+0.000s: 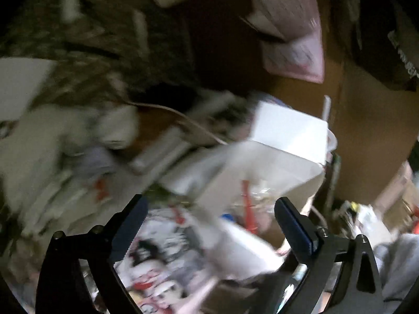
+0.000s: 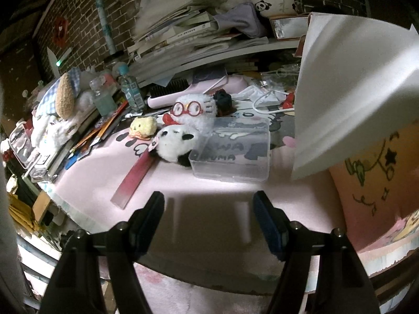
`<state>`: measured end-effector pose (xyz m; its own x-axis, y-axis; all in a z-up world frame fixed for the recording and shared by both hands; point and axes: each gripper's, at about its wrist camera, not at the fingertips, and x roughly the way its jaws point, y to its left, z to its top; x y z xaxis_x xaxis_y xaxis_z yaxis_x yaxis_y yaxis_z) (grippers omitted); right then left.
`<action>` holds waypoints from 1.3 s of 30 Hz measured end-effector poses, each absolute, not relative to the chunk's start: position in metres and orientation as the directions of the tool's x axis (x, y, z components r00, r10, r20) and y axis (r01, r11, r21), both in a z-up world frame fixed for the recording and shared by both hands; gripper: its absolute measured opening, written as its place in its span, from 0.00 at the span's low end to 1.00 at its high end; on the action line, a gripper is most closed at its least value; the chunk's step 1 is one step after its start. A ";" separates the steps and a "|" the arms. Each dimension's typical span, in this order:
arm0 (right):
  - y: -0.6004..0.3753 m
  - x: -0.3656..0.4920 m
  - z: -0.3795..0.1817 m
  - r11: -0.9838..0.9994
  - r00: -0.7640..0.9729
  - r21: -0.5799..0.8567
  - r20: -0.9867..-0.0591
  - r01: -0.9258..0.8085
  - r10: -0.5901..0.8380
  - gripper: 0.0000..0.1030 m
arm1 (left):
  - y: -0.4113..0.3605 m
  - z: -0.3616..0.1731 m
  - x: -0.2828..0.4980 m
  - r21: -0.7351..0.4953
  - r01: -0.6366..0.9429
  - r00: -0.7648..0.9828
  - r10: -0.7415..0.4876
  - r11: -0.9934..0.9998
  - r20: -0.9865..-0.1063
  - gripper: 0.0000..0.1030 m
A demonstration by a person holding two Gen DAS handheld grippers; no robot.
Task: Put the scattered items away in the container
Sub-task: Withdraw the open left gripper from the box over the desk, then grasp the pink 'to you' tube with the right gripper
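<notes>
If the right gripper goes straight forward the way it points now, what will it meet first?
Probably the bare pink mat: the open right gripper points down at it. Beyond stands the clear plastic container; depth is hard to judge.

Left wrist view is basically all motion smear, clutter unreadable. On the right view, a white sheet (image 2: 351, 91) runs off the edge and covers that side of the desk (image 2: 209, 191).
</notes>
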<state>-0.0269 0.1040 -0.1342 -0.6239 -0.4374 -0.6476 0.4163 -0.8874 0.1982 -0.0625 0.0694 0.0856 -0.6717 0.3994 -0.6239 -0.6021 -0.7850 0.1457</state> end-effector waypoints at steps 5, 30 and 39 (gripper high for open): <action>0.101 -0.022 -0.134 -0.886 -0.624 0.190 -0.648 0.422 -0.437 0.65 | -0.008 0.067 -0.027 0.130 -0.398 -0.812 0.284 -0.908 -0.509 1.00; 0.001 0.003 -0.138 -0.883 -0.712 0.011 -0.587 0.470 -0.386 0.57 | -0.151 -0.051 0.056 0.000 0.025 -0.861 -0.021 -1.000 -0.508 1.00; 0.021 -0.009 -0.145 -0.902 -0.727 0.008 -0.588 0.433 -0.354 0.52 | -0.143 -0.056 0.048 -0.011 0.005 -0.851 0.001 -1.000 -0.526 1.00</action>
<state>-0.0089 0.0212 -0.1455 -0.7271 -0.3539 -0.5883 0.4325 -0.9016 0.0078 0.0477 -0.1431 -0.0557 -0.8506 0.0015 -0.5259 0.0047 -0.9999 -0.0105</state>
